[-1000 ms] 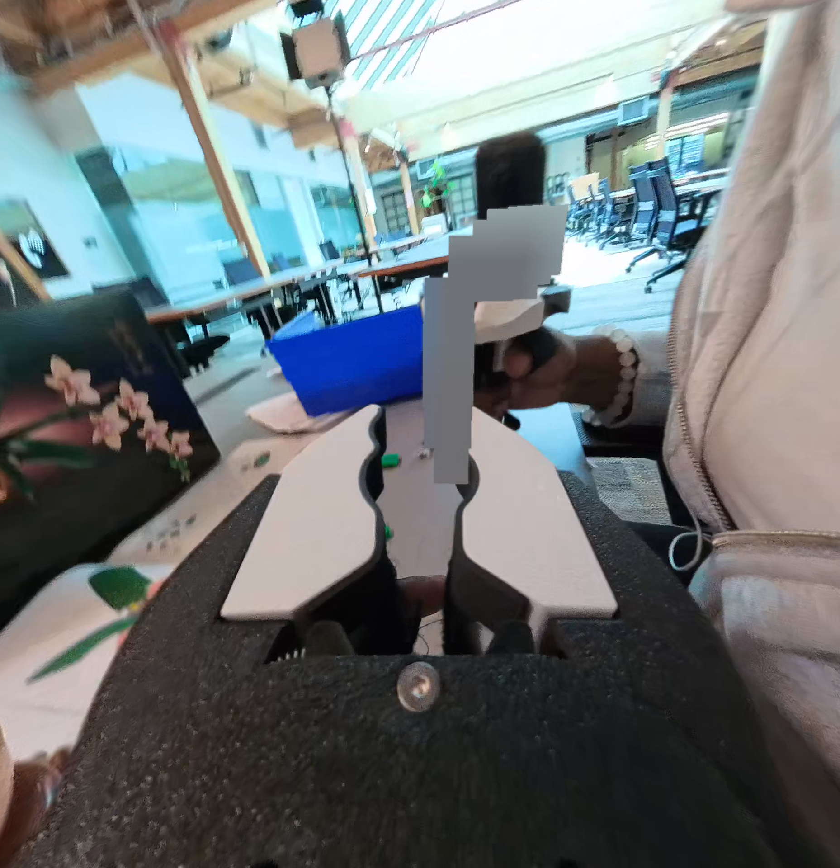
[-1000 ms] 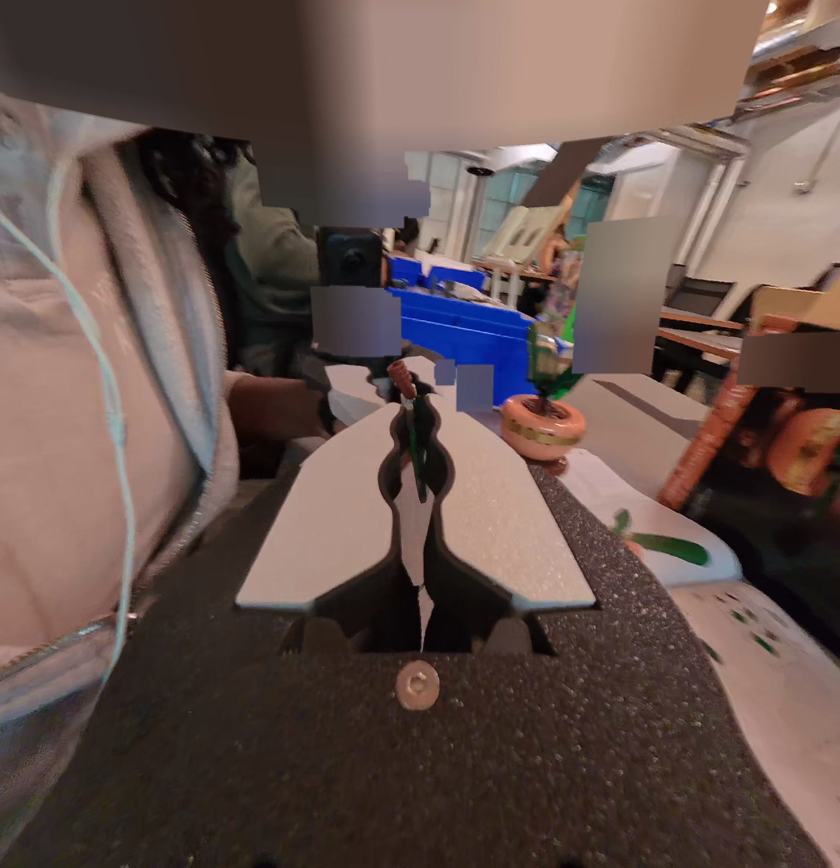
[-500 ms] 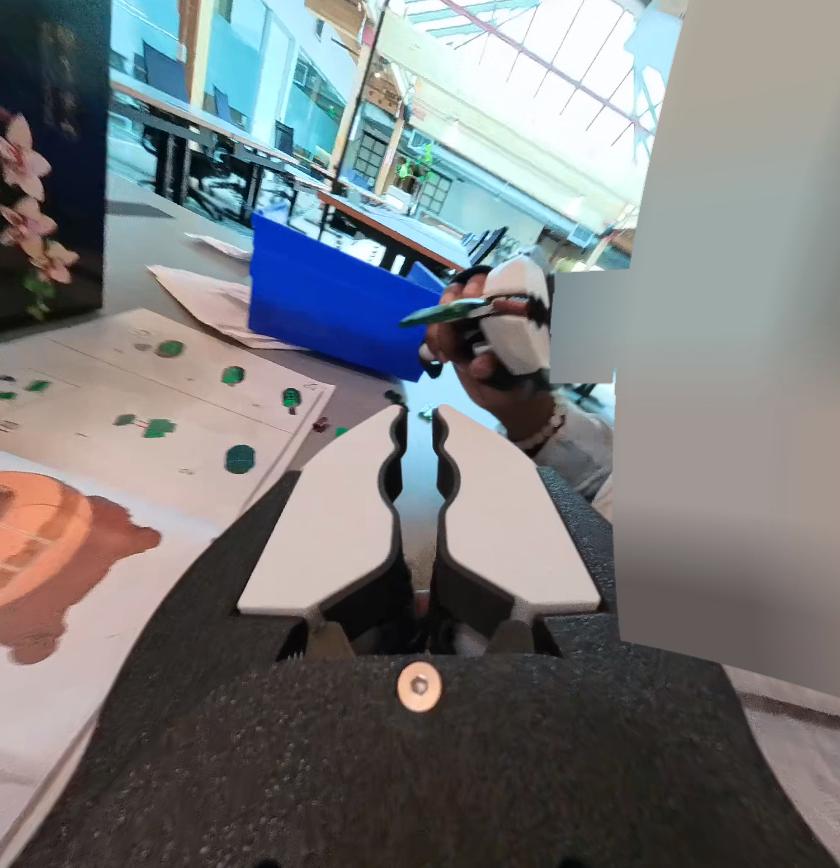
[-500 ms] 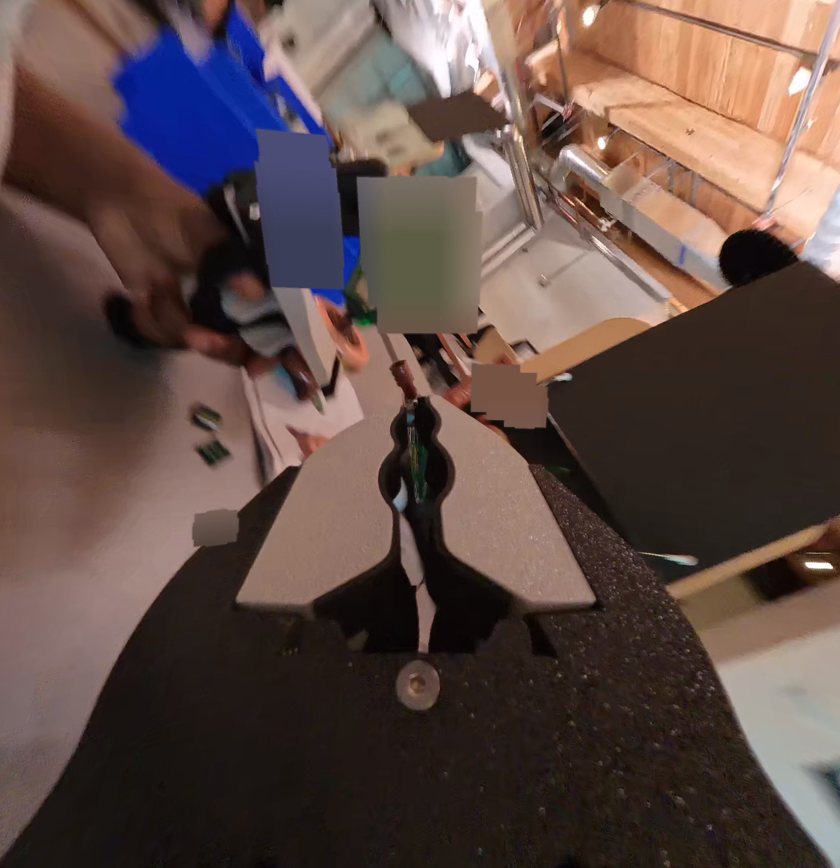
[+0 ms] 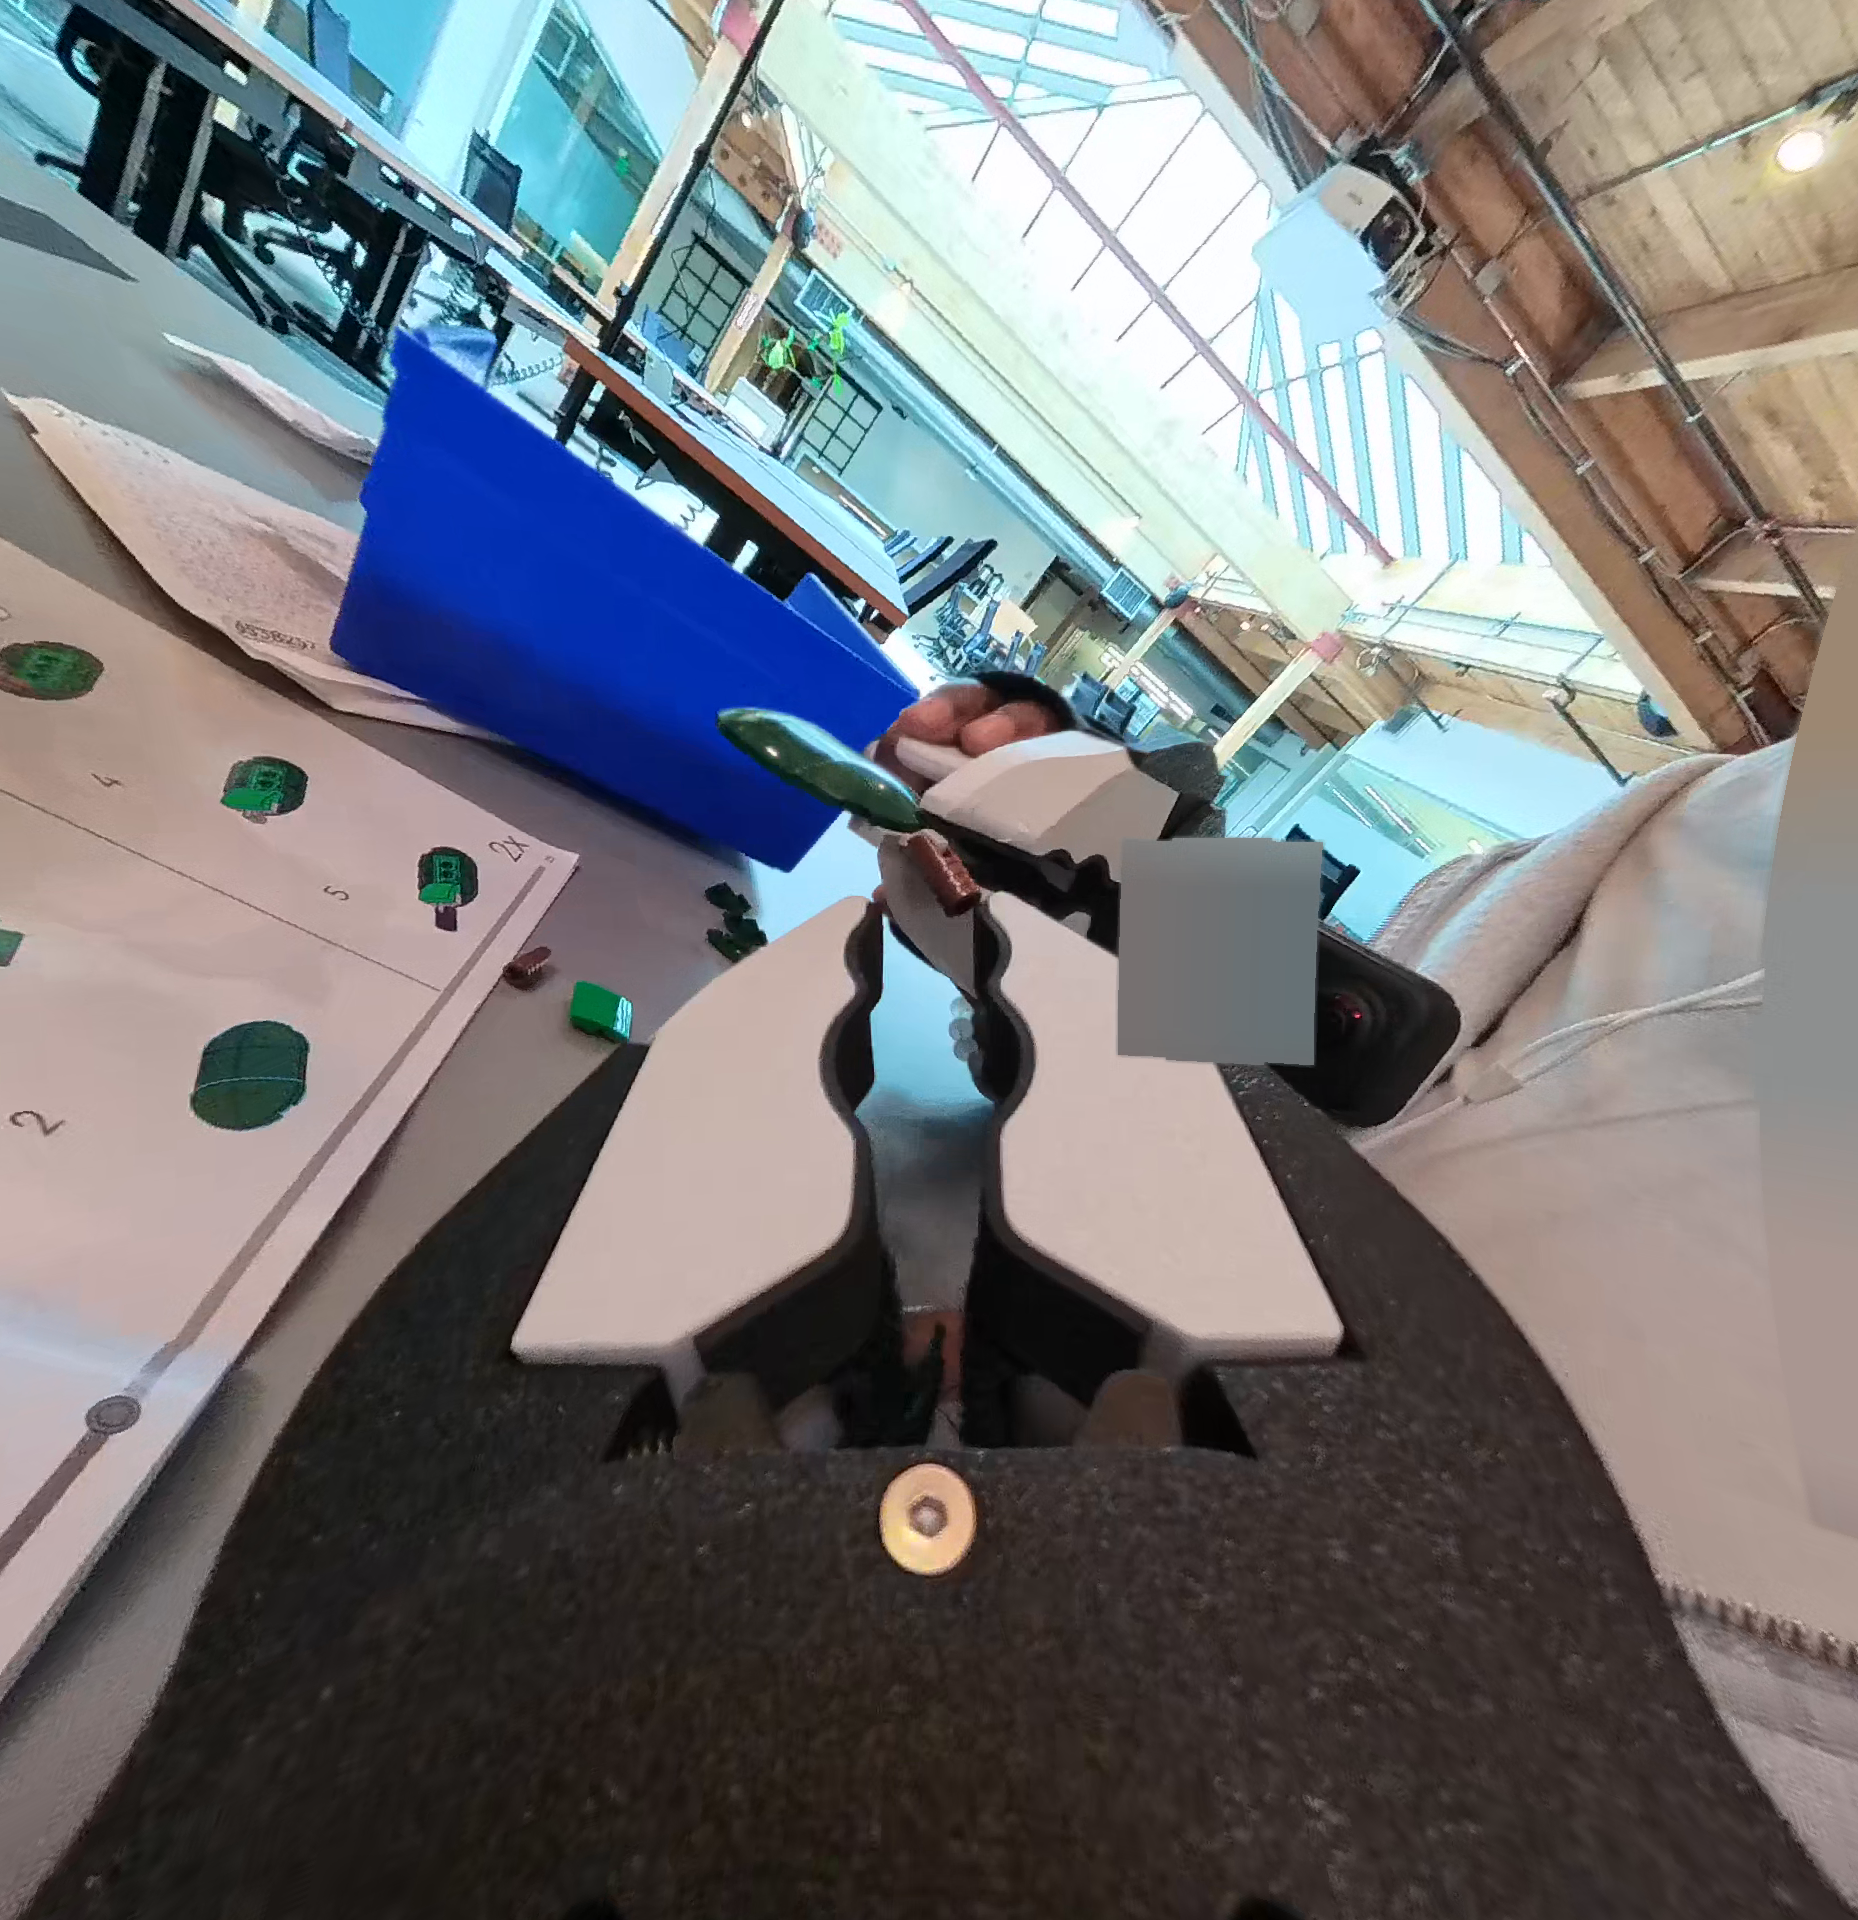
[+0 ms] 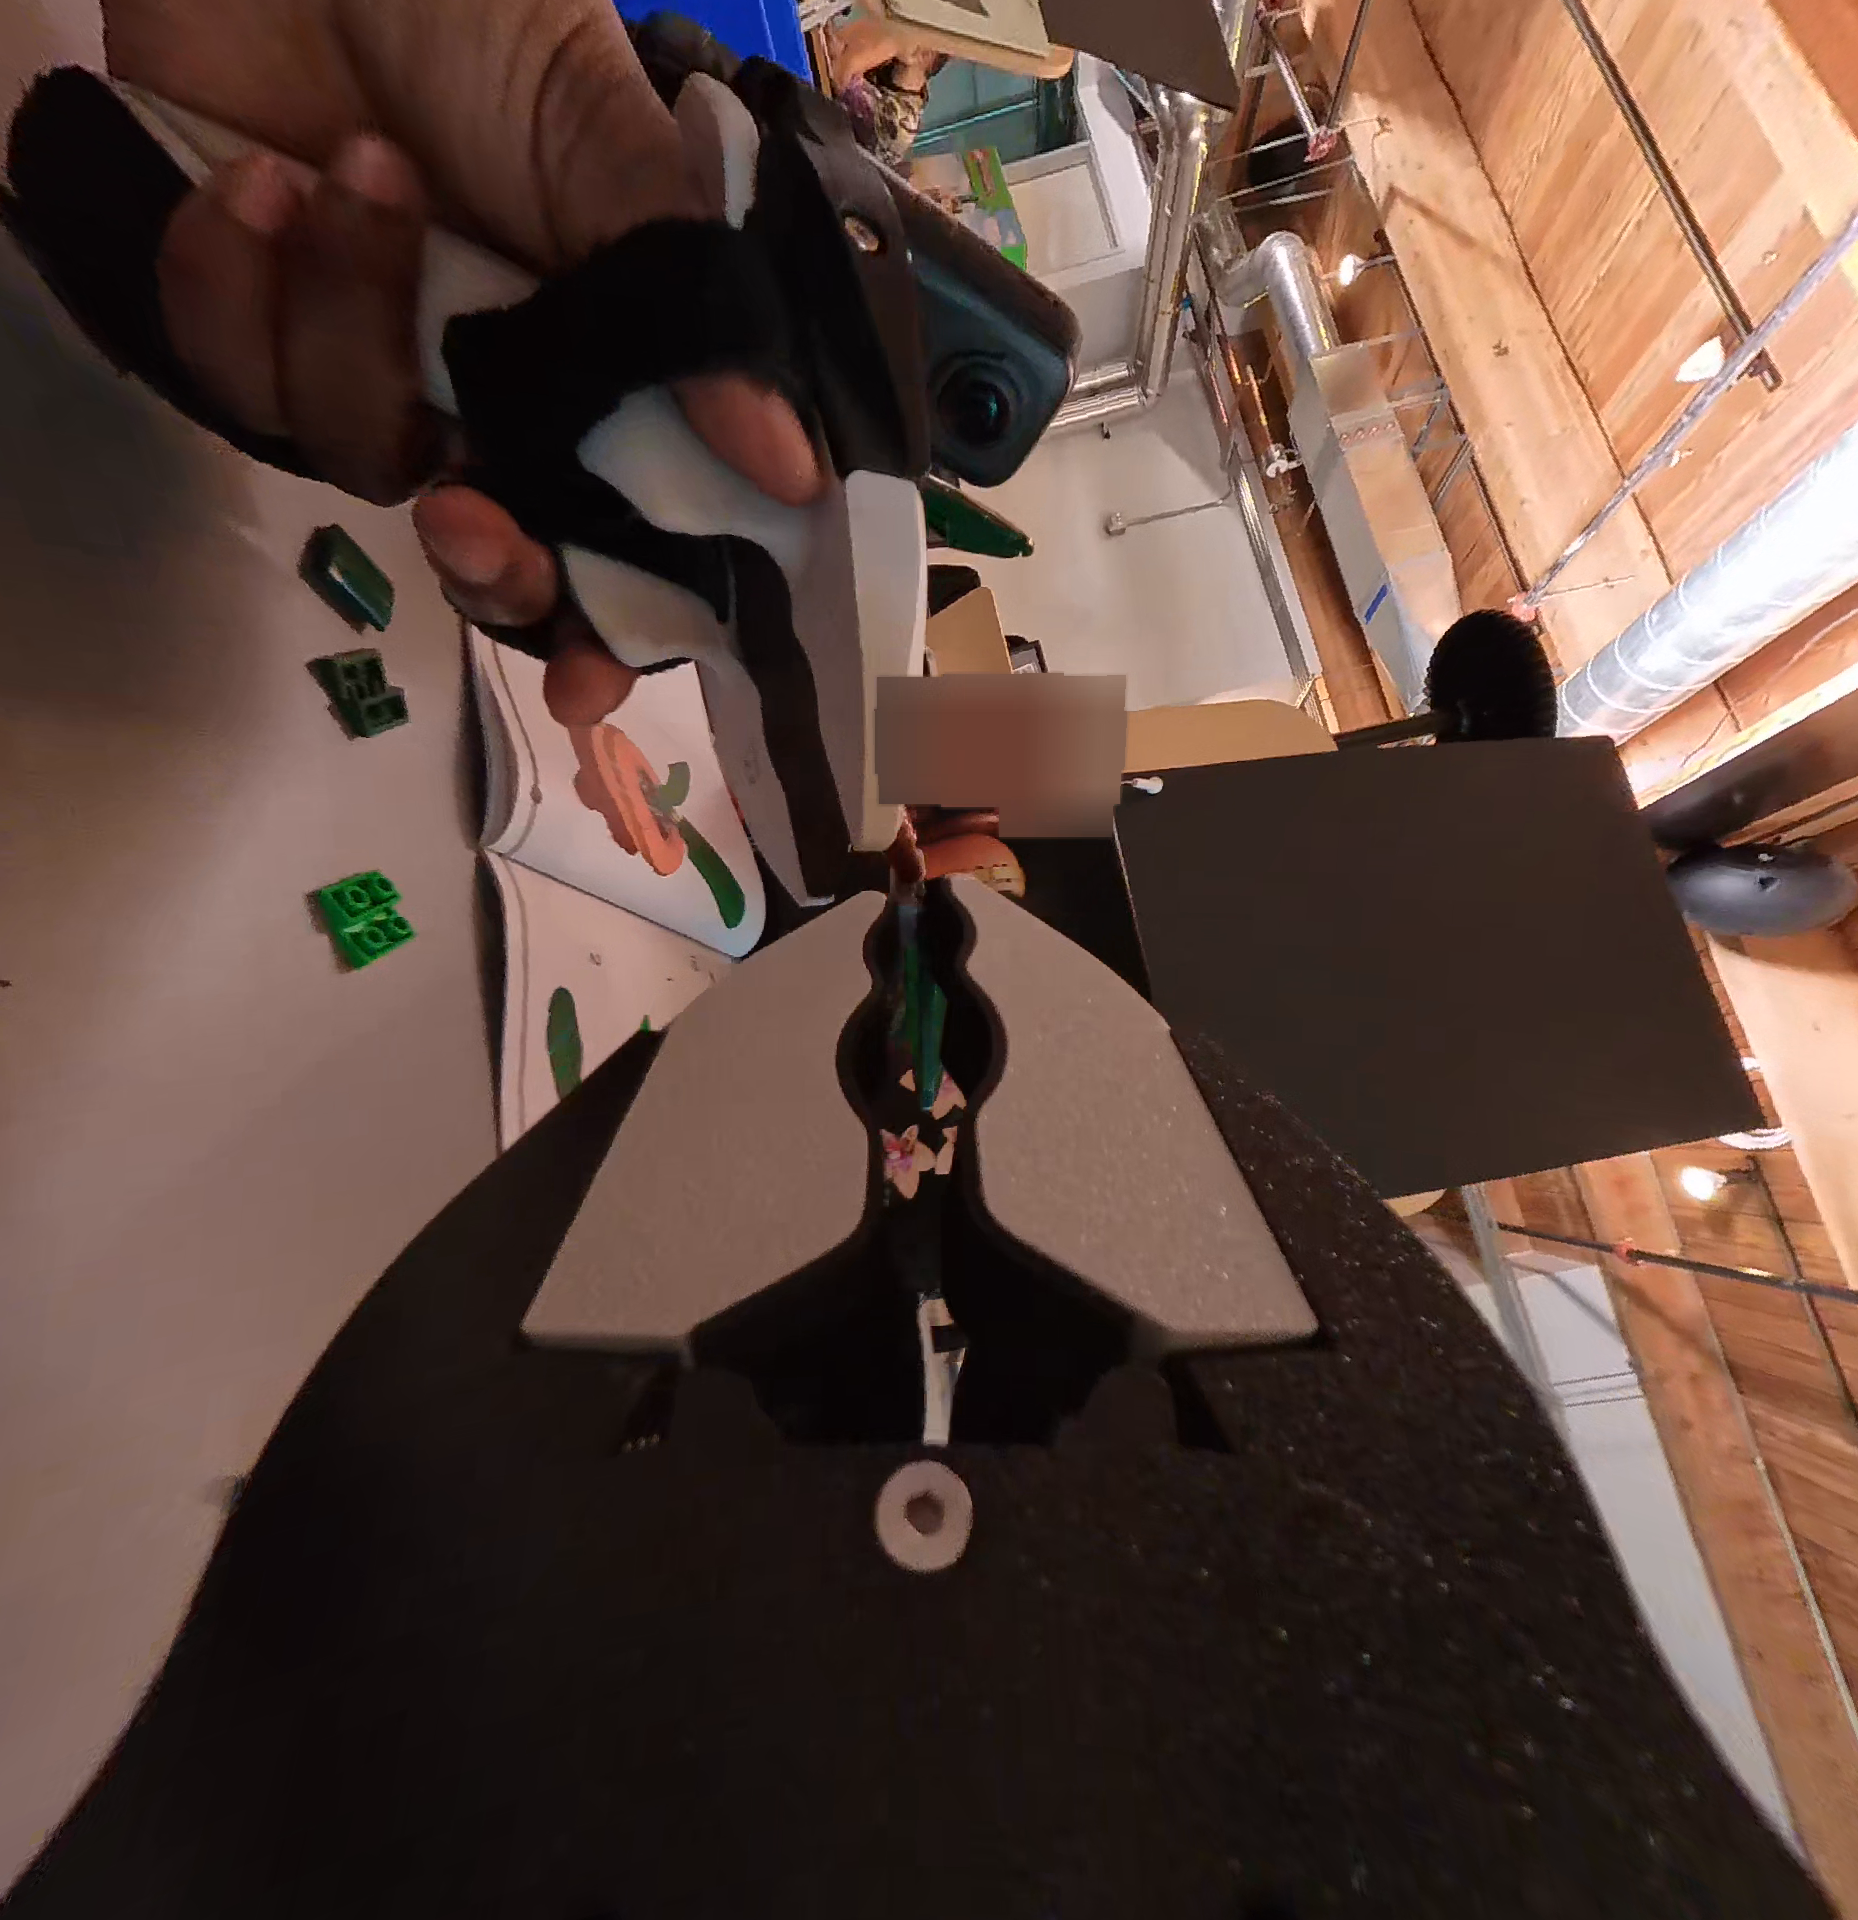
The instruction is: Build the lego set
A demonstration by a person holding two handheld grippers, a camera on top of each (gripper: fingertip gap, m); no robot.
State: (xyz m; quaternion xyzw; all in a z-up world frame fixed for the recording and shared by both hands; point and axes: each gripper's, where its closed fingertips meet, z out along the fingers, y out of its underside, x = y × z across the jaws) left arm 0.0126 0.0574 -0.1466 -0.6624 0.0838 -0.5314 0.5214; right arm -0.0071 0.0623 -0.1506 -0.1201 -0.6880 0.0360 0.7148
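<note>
Lego leaf piece (image 5: 816,767): dark green, brown stub end (image 5: 940,875), pinched in right gripper (image 6: 920,914), held aloft.
Right gripper state: clamped narrow on leaf.
Left gripper (image 5: 927,935): slightly parted, empty, tips just beside stub.
Handling: light, rigid, glossy; judged slippery. Grip the stub.
Surroundings: loose green bricks (image 6: 364,920), instruction sheet (image 5: 177,987), blue bin (image 5: 572,634).

A large open-plan office or workshop hall in a converted industrial building is shown. Beyond the left gripper (image 5: 927,930), rows of long desks with black office chairs (image 5: 281,223) are seen, backed by glass-walled partitions (image 5: 551,156). Above it, a slanted skylight roof (image 5: 1164,239) and exposed timber beams (image 5: 1631,343) are visible. To the right of the right gripper (image 6: 920,914), wooden plank ceiling boards (image 6: 1527,208) and silver metal ventilation ducts (image 6: 1683,623) are seen.
</note>
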